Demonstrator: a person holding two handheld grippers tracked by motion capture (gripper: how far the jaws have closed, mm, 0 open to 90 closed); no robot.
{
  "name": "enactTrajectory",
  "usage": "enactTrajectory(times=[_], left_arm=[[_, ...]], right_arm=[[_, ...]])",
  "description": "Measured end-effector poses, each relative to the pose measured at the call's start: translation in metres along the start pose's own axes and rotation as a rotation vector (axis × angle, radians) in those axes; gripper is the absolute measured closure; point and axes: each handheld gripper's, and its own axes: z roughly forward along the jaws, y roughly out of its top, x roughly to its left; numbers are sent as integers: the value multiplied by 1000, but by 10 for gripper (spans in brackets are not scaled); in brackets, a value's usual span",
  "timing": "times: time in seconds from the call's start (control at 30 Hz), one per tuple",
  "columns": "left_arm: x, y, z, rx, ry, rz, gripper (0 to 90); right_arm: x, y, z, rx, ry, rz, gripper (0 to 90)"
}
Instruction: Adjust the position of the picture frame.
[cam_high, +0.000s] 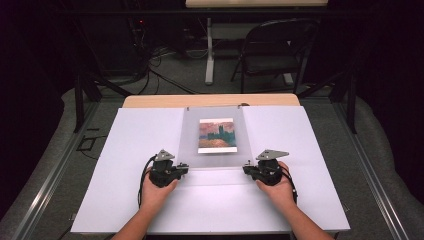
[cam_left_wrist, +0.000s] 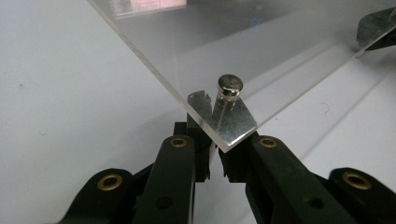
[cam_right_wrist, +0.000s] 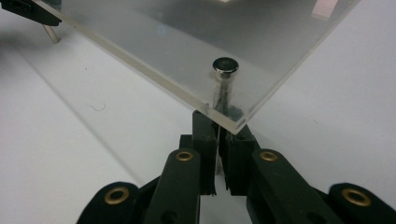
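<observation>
Both grippers pinch the near corners of a clear acrylic sheet on the white worktop.

The left gripper (cam_high: 183, 168) and right gripper (cam_high: 248, 167) each have black jaws closed narrow on a thin metal pin beneath a corner of the glossy, square-edged acrylic sheet (cam_high: 215, 159). A round silvery cap (cam_left_wrist: 230, 86) tops each corner pin. Under the sheet lies a matte painted picture (cam_high: 217, 135), mid-worktop (cam_high: 125, 165).

1. A wooden table (cam_high: 150, 101) carries a white sheet (cam_high: 135, 165) that covers most of its top.
2. A clear acrylic panel (cam_high: 192, 145) rests mid-sheet, toward the far edge.
</observation>
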Motion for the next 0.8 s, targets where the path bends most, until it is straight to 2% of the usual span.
enactTrajectory(times=[0.33, 0.43, 0.57, 0.63, 0.8], left_arm=[[0, -1, 0, -8, -4, -10, 829], [1, -2, 0, -10, -7, -20, 819], [-1, -3, -1, -28, -17, -27, 714], [-2, -4, -1, -26, -28, -24, 642], [-4, -8, -4, -53, -38, -25, 497]], right_arm=[[0, 0, 0, -1, -2, 6, 847], [1, 0, -1, 3, 4, 3, 794], [3, 2, -4, -19, 1, -26, 663], [5, 2, -6, -17, 2, -25, 577], [8, 2, -12, -23, -20, -52, 468]])
